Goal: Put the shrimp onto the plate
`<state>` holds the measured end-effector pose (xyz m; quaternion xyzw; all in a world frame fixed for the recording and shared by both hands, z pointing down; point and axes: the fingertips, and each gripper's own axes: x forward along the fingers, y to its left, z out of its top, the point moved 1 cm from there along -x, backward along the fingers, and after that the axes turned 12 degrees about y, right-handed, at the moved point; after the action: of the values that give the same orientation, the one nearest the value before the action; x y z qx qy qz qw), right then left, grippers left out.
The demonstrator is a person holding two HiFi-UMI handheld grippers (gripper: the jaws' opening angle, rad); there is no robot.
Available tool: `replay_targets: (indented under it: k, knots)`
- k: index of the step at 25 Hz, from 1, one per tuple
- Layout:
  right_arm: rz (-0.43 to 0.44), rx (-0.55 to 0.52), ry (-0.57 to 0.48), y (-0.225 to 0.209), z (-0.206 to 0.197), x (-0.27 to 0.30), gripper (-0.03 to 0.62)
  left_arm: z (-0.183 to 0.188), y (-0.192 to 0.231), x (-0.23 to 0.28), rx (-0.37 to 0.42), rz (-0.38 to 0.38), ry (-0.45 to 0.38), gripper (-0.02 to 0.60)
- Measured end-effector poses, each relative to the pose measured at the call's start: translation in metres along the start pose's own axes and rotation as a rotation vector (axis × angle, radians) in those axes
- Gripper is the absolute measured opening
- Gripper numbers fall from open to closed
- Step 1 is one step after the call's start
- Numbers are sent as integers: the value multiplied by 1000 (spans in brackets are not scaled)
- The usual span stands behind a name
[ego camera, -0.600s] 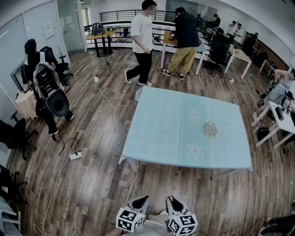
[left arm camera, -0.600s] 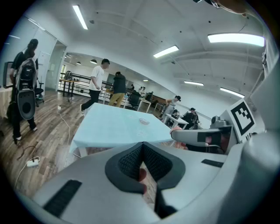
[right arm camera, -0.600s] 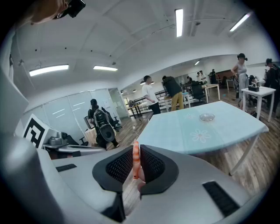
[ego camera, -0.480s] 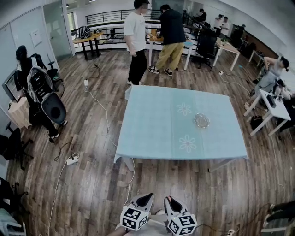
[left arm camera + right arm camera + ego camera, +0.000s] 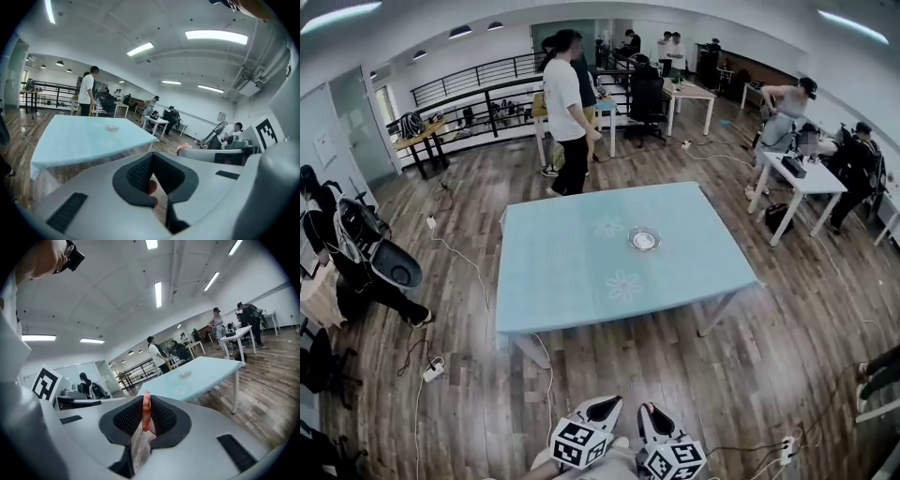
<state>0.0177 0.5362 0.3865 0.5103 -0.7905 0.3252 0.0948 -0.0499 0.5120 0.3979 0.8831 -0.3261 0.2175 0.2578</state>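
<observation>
A thin orange-red shrimp (image 5: 146,409) stands upright between the jaws of my right gripper (image 5: 146,399), which is shut on it. My left gripper (image 5: 151,160) has its pads together. A small reddish patch (image 5: 152,188) shows low in its gap, and I cannot tell what it is. A small clear glass plate (image 5: 644,239) sits on the light blue table (image 5: 572,272), right of its middle. Both grippers, left (image 5: 607,403) and right (image 5: 650,410), hang at the bottom edge of the head view, well short of the table. The plate (image 5: 185,374) looks small and far in the right gripper view.
A person in a white shirt (image 5: 569,103) stands just beyond the table's far edge. Desks, chairs and seated people line the right side (image 5: 806,159). Cables and a power strip (image 5: 431,370) lie on the wooden floor to the left. A dark stroller-like object (image 5: 380,258) stands at far left.
The head view has swung round, so the table sits further left and higher in the picture. The person in white now stands at its far edge. Both grippers stay low near my body.
</observation>
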Motion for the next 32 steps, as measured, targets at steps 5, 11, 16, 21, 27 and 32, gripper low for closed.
replay_targets:
  k: [5,11,16,21,27,32]
  knots:
    - [10,-3,-44,-15,4,-24,60,2,-26,10,33,-4,22,8]
    - [25,5,-33,-36,3,-22,60,2,-30,26,22,6,25,8]
    - [31,37,-21,-49,11,-6,60,4,-13,38,13,8,48,8]
    - [27,33,8,-54,27,24,60,22,10,49,-1,-13,54,8]
    - [-7,23,38,-51,57,77,60,54,65,64,-51,-22,24,8]
    - [-21,13,58,-44,93,134,60,101,124,71,-70,-29,-33,8]
